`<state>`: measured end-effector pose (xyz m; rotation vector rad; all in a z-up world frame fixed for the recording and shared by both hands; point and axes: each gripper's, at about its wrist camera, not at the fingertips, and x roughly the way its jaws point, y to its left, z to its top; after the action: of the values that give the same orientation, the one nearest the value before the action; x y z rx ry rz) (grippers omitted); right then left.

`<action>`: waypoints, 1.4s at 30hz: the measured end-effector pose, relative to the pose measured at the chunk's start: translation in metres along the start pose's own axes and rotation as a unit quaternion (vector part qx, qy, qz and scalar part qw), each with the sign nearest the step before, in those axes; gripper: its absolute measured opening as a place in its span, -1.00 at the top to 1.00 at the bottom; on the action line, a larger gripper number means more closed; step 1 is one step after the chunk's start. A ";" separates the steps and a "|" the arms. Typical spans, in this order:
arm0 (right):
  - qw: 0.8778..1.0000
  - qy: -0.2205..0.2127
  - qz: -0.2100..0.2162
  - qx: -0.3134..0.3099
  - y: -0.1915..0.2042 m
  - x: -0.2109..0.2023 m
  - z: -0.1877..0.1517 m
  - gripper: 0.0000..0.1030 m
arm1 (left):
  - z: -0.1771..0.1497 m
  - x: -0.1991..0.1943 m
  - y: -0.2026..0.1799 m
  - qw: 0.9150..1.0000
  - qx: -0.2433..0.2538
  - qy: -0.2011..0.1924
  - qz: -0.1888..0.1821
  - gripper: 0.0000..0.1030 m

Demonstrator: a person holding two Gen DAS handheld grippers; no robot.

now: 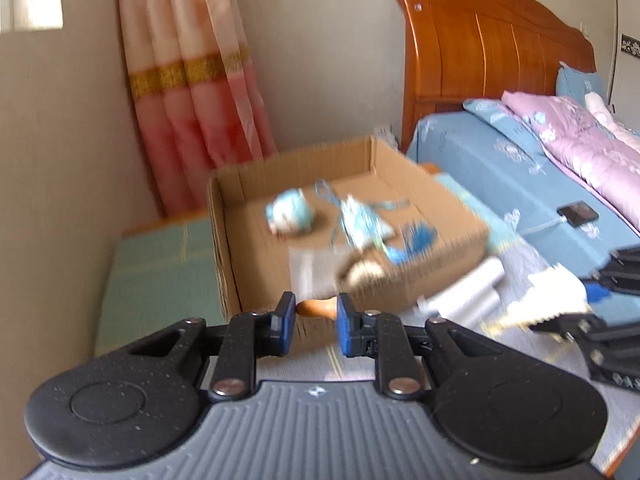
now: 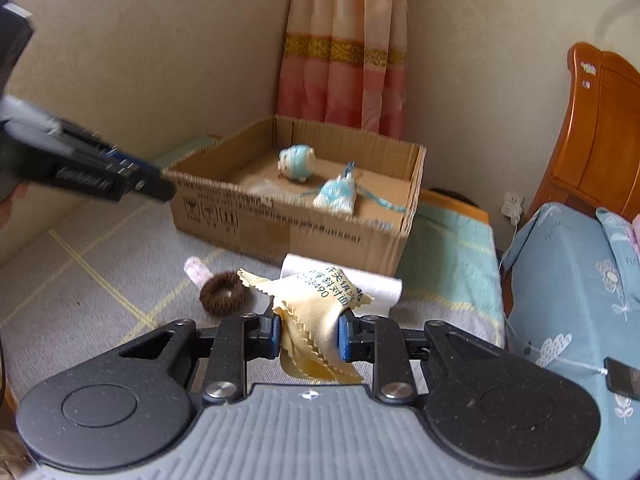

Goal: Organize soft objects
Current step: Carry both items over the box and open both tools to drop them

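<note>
cardboard box (image 2: 296,216) lies straight ahead of and beyond our right gripper (image 2: 308,338), whose jaws pinch the yellow cloth (image 2: 316,312) lifted off the mat; our left gripper (image 1: 316,320) pinches a small orange-brown thing (image 1: 316,307), box just ahead too.

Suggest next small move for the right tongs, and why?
Probably carry the yellow cloth forward over the cardboard box and release there. The right tongs are shut on the cloth, off the mat, and the box ahead is open-topped with a blue plush toy and a blue pouch already inside.
</note>
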<state>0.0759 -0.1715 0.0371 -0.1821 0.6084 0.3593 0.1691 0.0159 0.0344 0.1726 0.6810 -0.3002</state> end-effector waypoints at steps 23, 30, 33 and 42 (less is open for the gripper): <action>0.999 -0.029 -0.016 0.013 -0.021 0.001 0.051 0.42 | -0.031 -0.028 0.021 0.999 -0.040 0.014 0.034 -0.92; 0.999 -0.035 -0.014 0.016 -0.031 0.026 0.097 0.42 | -0.051 -0.040 0.025 0.996 -0.064 0.017 0.057 -0.92; 0.999 -0.031 -0.020 0.016 -0.035 0.048 0.120 0.42 | -0.056 -0.042 0.027 0.996 -0.071 0.019 0.059 -0.92; 0.998 -0.009 -0.046 0.042 -0.055 0.136 0.178 -0.26 | -0.068 -0.037 0.032 0.993 -0.095 0.042 0.061 -0.92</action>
<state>0.2933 -0.1365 0.1045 -0.1267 0.5948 0.2451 0.1121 0.0714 0.0080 0.0445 0.7757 -0.1094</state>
